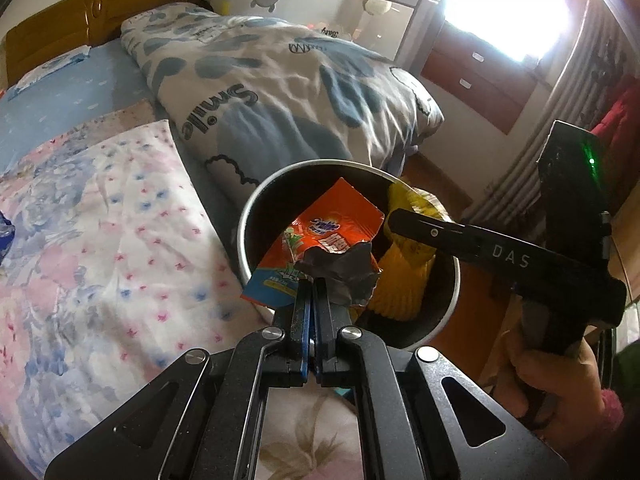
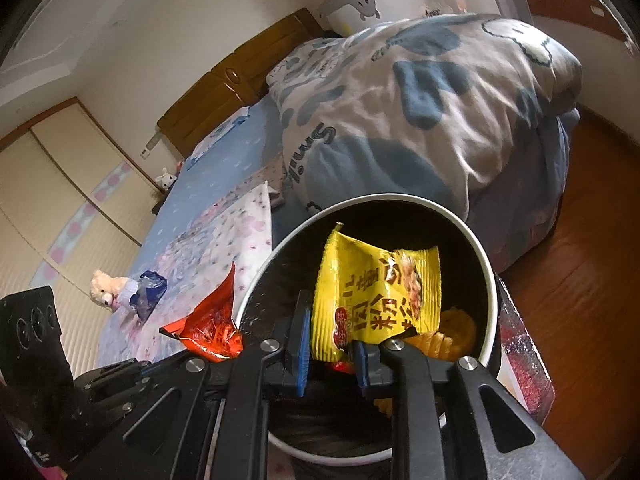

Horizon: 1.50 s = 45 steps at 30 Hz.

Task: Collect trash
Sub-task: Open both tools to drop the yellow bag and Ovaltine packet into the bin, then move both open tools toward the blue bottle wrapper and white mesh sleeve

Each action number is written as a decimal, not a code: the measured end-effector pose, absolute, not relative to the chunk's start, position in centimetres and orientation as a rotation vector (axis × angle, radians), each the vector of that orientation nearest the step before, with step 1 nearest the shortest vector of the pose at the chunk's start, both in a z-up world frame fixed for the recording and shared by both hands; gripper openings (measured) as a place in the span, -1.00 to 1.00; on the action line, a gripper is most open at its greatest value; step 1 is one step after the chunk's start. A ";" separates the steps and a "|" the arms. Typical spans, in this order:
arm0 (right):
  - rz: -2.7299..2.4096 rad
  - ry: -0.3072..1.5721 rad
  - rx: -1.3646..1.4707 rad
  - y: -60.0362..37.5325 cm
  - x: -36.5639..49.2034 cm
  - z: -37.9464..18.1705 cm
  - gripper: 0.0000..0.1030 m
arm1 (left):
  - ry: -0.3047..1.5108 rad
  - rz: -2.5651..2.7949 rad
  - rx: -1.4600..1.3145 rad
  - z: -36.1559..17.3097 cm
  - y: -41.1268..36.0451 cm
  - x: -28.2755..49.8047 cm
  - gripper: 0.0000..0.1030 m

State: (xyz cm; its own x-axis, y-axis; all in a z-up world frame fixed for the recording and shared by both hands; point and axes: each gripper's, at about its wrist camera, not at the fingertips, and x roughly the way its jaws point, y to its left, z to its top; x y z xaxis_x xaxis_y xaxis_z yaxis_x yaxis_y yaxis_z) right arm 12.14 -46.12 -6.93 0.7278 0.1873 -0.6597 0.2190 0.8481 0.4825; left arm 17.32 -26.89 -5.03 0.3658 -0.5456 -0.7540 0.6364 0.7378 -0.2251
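Inside, both wrappers [image 1: 336, 236] hang over the bin rim [image 1: 256, 200].

Light: daylight from window [image 1: 508, 12], blown-out glare | Shadows: soft folds on quilt [image 1: 280, 76]; bin [image 2: 486, 264] interior dark | Focus: mostly sharp, far corners perhaps soft | Distortion: strong fisheye curvature, black vignette in both views
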 end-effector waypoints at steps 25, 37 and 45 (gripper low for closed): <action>0.003 0.711 0.507 -40.1 10.1 -5.4 0.60 | 0.924 -0.587 0.010 -6.6 -16.4 16.7 -0.03; 0.145 0.766 0.451 -31.5 13.0 -6.2 0.69 | 0.915 -0.393 -0.082 -7.5 -5.2 17.1 0.04; 0.206 0.807 0.437 -27.0 14.9 -7.3 0.70 | 0.904 -0.285 -0.124 -7.8 0.6 17.7 0.04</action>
State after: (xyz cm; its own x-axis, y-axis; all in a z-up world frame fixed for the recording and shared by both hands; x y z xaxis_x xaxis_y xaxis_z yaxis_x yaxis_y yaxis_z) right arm 14.88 -27.05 -7.29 0.6780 0.3408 -0.6513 -0.0136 0.8917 0.4524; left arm 17.74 0.62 -7.81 0.5837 -0.2953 -0.7563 0.1911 0.9553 -0.2256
